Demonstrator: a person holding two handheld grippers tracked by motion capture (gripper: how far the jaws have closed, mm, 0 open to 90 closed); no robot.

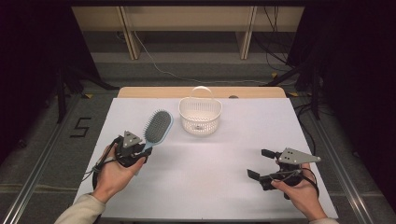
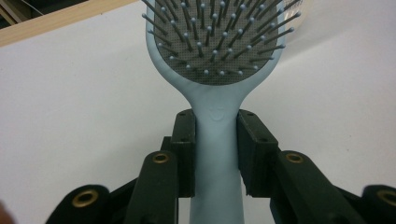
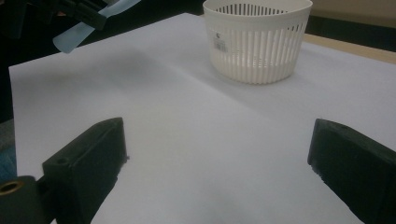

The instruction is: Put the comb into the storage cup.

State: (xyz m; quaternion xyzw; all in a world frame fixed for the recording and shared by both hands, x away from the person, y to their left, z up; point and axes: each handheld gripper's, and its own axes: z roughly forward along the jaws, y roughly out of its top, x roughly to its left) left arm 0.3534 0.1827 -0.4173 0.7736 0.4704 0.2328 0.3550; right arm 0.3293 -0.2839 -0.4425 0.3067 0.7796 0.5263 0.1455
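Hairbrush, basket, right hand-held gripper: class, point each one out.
Hairbrush (image 2: 217,46), left gripper view, bristle pad.
Basket (image 1: 200,122), high view, front wall.
Right hand-held gripper (image 1: 259,164), high view, midway between its open tips.

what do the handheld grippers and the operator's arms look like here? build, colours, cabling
Both the left gripper and the right gripper are black, two-jawed, with blocky flat pads and brass-ringed screw holes in the linkage. Each carries a grey three-cornered plate on top. A dark cable loops from the left one. The person wears a light beige sleeve.
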